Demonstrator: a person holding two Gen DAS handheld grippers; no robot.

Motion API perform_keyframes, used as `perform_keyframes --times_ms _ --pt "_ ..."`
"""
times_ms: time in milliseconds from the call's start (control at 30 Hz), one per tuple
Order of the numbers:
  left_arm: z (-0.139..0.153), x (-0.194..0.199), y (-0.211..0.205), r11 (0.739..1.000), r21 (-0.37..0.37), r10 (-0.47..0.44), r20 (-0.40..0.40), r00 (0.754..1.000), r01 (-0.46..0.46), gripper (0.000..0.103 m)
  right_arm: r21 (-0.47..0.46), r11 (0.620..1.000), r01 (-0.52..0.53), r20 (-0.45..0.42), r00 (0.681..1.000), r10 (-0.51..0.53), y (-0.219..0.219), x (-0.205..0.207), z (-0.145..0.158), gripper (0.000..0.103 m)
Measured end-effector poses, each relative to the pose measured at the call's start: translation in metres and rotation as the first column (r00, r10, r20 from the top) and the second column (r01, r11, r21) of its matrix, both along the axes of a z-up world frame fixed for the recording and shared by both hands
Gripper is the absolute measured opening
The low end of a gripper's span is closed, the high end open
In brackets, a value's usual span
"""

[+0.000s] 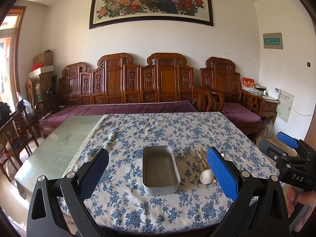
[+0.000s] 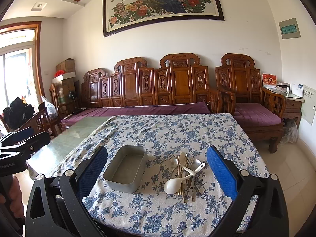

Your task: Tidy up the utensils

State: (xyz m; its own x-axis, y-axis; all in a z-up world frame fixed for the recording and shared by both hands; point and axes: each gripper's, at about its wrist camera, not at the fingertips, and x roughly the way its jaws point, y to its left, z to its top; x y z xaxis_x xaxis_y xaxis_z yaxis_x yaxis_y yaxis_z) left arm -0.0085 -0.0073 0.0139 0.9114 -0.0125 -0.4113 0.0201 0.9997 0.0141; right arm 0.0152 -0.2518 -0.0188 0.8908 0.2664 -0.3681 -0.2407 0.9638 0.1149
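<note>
The right wrist view shows the whole heap of utensils [image 2: 183,172]: gold-toned metal forks and spoons crossed under two white ceramic soup spoons, one large one [image 2: 174,184] at the near side. In the left wrist view the blue pad of a finger [image 1: 222,172] hides most of that heap, leaving a few handles and the white bowl. The heap lies on the counter under a blue-flowered white cloth [image 2: 177,134], just right of the grey rectangular metal tin [image 2: 126,169], apart from it. The tin holds nothing. The left hand-held gripper [image 1: 158,172] is spread wide with nothing between its fingers, straddling the tin. The right hand-held gripper [image 2: 157,172] is likewise spread wide, unloaded, framing tin and heap.
</note>
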Motion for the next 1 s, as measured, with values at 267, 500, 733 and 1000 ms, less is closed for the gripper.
perform_keyframes --times_ms 267,500,733,1000 --pt "-0.011 0.009 -0.001 1.0 -0.003 -0.013 -0.029 0.999 0.013 0.096 0.0 1.0 0.006 -0.017 1.0 -0.006 -0.002 0.005 -0.008 0.1" --pt "-0.038 0.031 0.0 0.999 -0.017 -0.05 -0.103 0.993 0.048 0.096 -0.005 1.0 0.026 -0.049 0.998 -0.026 -0.013 0.025 -0.027 0.1" --pt "-0.065 0.059 -0.004 0.997 -0.012 -0.079 -0.171 0.982 0.078 0.096 -0.012 0.999 0.043 -0.085 0.995 -0.043 -0.031 0.058 -0.052 0.098" --pt "-0.086 0.098 -0.012 0.991 -0.014 -0.131 -0.23 0.964 0.131 0.096 -0.038 0.998 0.058 -0.13 0.99 -0.062 -0.044 0.108 -0.076 0.087"
